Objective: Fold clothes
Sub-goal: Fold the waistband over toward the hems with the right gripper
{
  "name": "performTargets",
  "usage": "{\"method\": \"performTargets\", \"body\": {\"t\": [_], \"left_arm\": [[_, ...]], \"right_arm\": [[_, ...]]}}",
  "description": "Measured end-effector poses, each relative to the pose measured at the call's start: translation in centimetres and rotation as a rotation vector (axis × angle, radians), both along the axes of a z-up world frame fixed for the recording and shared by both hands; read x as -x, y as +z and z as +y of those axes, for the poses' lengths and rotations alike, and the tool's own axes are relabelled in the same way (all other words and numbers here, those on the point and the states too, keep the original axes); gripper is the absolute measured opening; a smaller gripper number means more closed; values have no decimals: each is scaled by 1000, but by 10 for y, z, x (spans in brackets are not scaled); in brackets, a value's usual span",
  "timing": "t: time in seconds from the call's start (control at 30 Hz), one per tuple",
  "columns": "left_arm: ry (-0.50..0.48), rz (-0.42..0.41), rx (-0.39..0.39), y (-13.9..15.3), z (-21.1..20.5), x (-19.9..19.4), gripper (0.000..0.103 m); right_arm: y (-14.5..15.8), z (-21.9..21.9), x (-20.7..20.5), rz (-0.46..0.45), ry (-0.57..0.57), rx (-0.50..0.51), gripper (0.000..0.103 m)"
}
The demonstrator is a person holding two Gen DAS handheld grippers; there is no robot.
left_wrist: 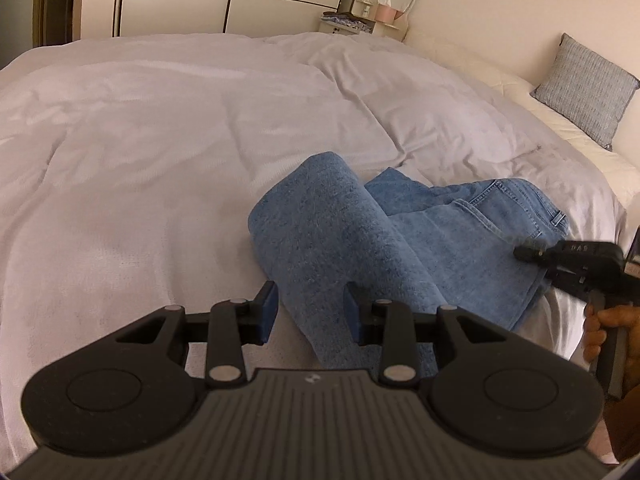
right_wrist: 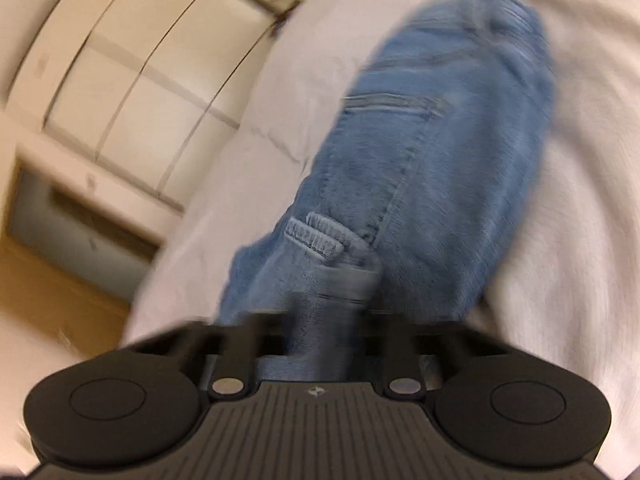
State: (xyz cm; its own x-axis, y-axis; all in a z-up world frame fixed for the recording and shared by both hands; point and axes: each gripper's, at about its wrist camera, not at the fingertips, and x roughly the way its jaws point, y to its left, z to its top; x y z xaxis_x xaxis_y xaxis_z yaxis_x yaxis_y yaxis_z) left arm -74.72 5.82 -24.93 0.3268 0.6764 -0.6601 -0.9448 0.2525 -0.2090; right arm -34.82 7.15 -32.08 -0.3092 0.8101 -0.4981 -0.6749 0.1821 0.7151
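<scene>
Nearest the left gripper (left_wrist: 310, 310), a raised leg of the jeans (left_wrist: 400, 232) passes between its blue-padded fingers (left_wrist: 266, 312), which stand a modest way apart with the denim fold held between them. Just right of those fingers the rest of the jeans lies flat on the bed (left_wrist: 160, 152), waistband and pocket farthest to the right. There the right gripper (left_wrist: 528, 251), held by a hand (left_wrist: 612, 332), meets the denim's edge. In the blurred right wrist view, the right gripper (right_wrist: 332, 320) has its fingers nearly together, pinching a bunched fold of the jeans (right_wrist: 432, 152) near a belt loop. Left of and beyond the left fingers the white cover lies bare and rumpled. Farther right a grey pillow (left_wrist: 588, 88) leans at the wall; beyond the bed's far edge stand wardrobe doors (left_wrist: 176, 0) and a small shelf (left_wrist: 360, 20).
</scene>
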Motion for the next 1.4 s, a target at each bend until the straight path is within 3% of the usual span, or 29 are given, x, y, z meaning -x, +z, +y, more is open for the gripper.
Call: {"method": "performTargets", "body": {"t": [0.1, 0.23, 0.33, 0.47, 0.5, 0.63, 0.73, 0.8, 0.9, 1.0, 1.1, 1.17, 1.27, 1.33, 1.37, 1.4], "left_arm": [[-16, 3, -2, 2, 6, -10, 30], [-91, -4, -15, 6, 21, -38, 31], [-165, 46, 6, 1, 38, -68, 31], [-268, 156, 47, -14, 55, -96, 31], [-285, 188, 49, -16, 59, -100, 31], [-256, 242, 34, -14, 77, -94, 32], [-215, 253, 31, -15, 87, -90, 32], [-214, 254, 44, -25, 91, -95, 33], [-207, 285, 45, -39, 94, -105, 34], [-199, 271, 50, -40, 99, -104, 34], [-203, 287, 48, -39, 98, -106, 35], [-201, 300, 43, -39, 96, -108, 35], [-195, 320, 40, -38, 95, -112, 36], [-189, 334, 37, -36, 94, -113, 36], [-185, 342, 35, -35, 94, -113, 36], [-181, 354, 29, -33, 93, -114, 36]], "right_arm": [[33, 7, 8, -141, 53, -110, 8], [82, 3, -17, -261, -10, -288, 8], [87, 11, -61, -258, -92, -275, 8], [25, 40, -124, -91, -158, -14, 8], [14, 39, -132, -65, -148, 7, 8], [22, 44, -130, -129, -89, -49, 7], [39, 32, -133, -184, -81, -160, 6], [39, 31, -141, -222, -121, -121, 6], [6, 36, -158, -121, -131, -12, 3], [9, 31, -160, -97, -145, -47, 4], [28, 19, -149, -202, -145, -138, 4], [20, 31, -146, -243, -163, -66, 5], [2, 40, -146, -185, -188, -24, 2], [7, 36, -147, -174, -201, -22, 6], [18, 33, -144, -214, -219, -20, 15], [28, 30, -142, -255, -237, -19, 32]]}}
